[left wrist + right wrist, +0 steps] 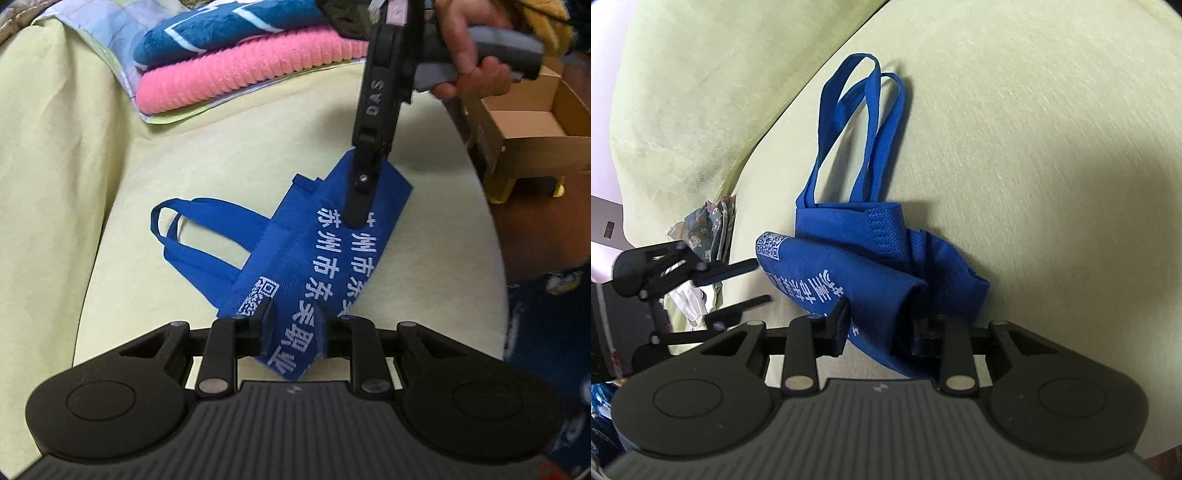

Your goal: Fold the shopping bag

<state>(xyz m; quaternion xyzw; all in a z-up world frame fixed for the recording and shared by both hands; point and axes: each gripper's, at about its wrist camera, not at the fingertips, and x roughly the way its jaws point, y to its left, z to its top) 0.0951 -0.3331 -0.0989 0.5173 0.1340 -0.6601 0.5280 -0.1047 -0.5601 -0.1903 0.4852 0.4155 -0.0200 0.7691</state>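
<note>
A blue shopping bag [332, 243] with white lettering lies on the pale green cushion [92, 184], folded into a thick strip. Its two handles [173, 229] trail to the left; in the right wrist view the handles [864, 122] point away from me. My left gripper [293, 325] is shut on the near end of the strip, beside the QR code, with a pad against each edge. My right gripper [881, 325] is shut on the bunched far end of the bag [871, 266]. From the left wrist view the right gripper [358, 218] comes down from above, held by a hand [469, 44]. The left gripper [764, 280] shows at the bag's end.
Folded pink [240, 74] and blue [221, 33] towels are stacked at the back of the cushion. A cardboard box [535, 125] sits on a yellow stool [502, 188] beyond the right edge. Patterned cloth [709, 229] is tucked in the cushion crease.
</note>
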